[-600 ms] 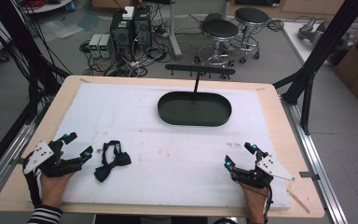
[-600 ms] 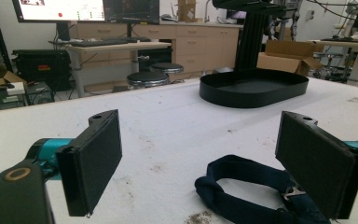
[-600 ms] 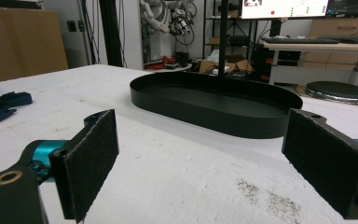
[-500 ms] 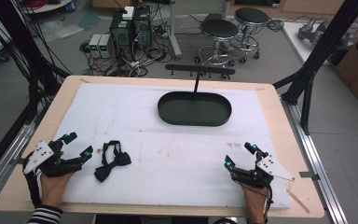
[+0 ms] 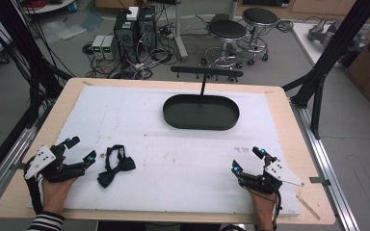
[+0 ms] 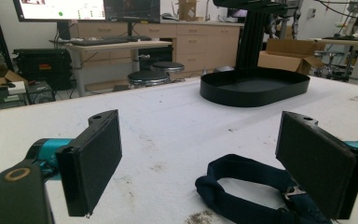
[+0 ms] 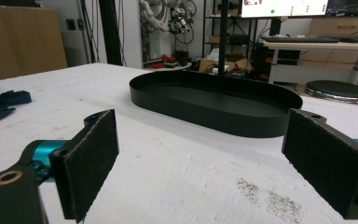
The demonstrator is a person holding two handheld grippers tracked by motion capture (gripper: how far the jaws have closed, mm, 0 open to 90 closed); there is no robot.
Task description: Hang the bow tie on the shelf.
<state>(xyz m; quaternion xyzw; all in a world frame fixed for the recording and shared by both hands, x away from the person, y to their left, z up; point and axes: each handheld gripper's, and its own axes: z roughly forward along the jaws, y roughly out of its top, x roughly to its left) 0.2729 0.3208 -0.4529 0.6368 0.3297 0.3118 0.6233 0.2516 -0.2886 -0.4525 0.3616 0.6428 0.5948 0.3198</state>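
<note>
A dark navy bow tie with its strap lies on the white mat near the front left. My left gripper rests on the mat just left of it, jaws open; in the left gripper view the bow tie's strap lies low between the pads, nearer the right pad, untouched. My right gripper sits open at the front right with nothing between its pads. A black oval tray stands empty at the back middle, also seen ahead as the tray and the tray.
The white mat covers a wooden table. A black post with a hook bar rises behind the tray. Stools, computers and cables stand on the floor beyond the table's far edge.
</note>
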